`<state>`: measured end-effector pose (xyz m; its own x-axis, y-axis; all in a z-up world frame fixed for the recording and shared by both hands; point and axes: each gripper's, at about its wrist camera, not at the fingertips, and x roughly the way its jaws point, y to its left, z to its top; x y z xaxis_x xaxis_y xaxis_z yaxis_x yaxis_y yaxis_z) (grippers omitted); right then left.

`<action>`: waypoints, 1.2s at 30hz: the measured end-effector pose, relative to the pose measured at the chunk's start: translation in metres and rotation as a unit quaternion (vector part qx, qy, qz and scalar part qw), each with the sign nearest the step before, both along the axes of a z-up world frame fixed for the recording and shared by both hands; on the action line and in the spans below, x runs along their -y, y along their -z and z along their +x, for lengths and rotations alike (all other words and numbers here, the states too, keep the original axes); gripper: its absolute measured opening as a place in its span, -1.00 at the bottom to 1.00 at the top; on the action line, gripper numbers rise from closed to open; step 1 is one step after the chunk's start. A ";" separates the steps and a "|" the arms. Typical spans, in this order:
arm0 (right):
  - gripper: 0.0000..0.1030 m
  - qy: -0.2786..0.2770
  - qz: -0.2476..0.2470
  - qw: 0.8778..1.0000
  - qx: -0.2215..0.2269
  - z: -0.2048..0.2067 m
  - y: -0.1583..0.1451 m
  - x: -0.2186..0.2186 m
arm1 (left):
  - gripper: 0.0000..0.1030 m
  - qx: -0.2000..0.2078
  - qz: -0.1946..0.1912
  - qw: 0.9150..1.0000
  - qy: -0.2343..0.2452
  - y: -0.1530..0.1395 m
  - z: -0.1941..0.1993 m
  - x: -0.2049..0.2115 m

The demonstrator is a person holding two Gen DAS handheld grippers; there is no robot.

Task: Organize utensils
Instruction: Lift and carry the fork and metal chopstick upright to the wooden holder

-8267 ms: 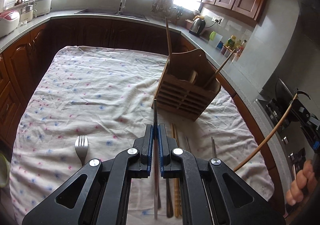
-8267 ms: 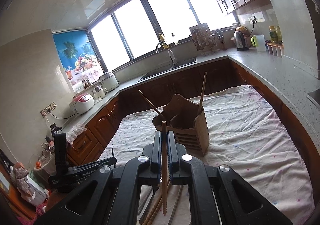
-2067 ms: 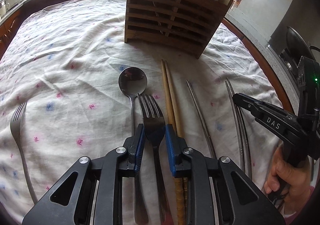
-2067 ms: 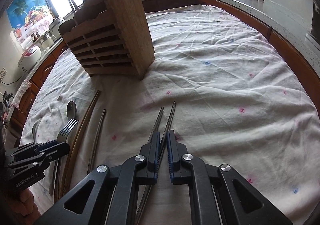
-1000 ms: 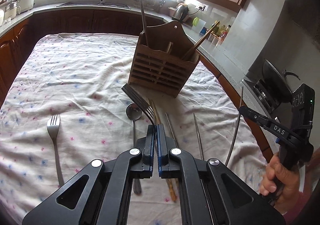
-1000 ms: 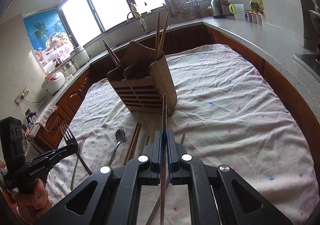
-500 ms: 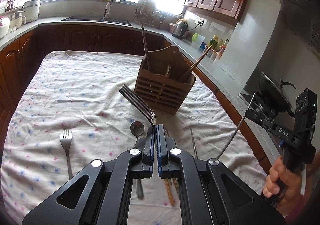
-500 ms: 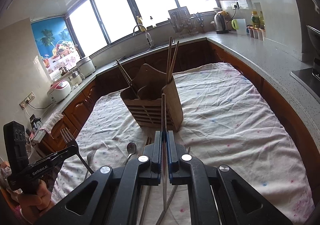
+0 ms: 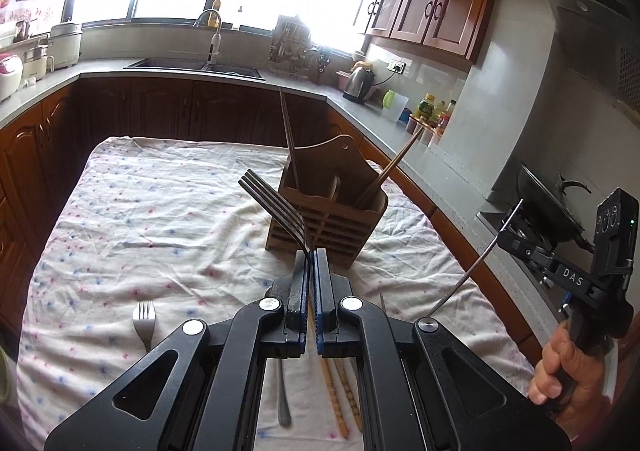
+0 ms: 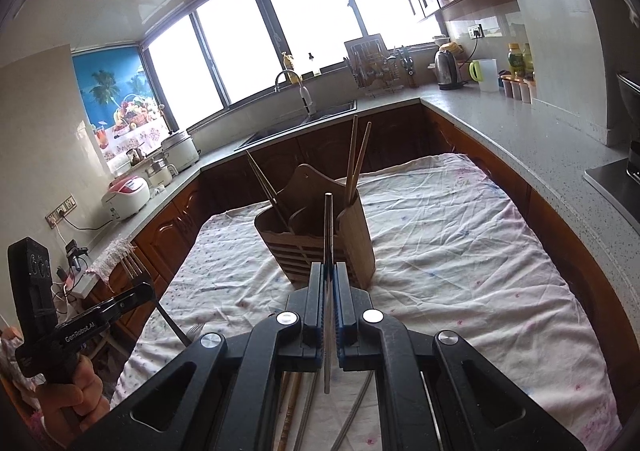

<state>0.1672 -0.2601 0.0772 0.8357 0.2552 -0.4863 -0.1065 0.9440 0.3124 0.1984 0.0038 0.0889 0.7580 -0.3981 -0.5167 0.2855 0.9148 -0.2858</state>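
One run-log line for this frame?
left claw: shut on dark metal fork | right claw: shut on steel chopstick | slatted wooden caddy: ahead

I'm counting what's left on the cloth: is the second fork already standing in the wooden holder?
No, that fork lies flat on the cloth, well apart from the wooden holder.

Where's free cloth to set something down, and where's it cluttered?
Free: the cloth left of and behind the wooden holder, and its right side. Crowded: near edge, with a fork, wooden chopsticks and a metal handle.
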 end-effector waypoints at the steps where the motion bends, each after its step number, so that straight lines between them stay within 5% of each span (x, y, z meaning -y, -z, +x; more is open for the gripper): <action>1: -0.92 0.000 0.000 1.000 0.002 0.000 -0.001 0.000 | -0.97 0.001 -0.001 1.000 -0.001 -0.001 0.002 -0.001; 20: -0.92 -0.009 0.000 0.999 0.038 0.033 -0.035 -0.003 | -0.97 0.053 -0.003 0.999 -0.010 -0.040 0.048 0.007; 36: -0.92 0.007 -0.003 0.995 0.104 0.107 -0.084 0.001 | -0.97 0.103 0.000 0.994 -0.039 -0.068 0.134 0.021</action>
<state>0.2747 -0.2610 0.1609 0.9219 0.2401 -0.3041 -0.1549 0.9478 0.2786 0.3328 -0.0170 0.1572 0.8763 -0.3341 -0.3472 0.2665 0.9364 -0.2284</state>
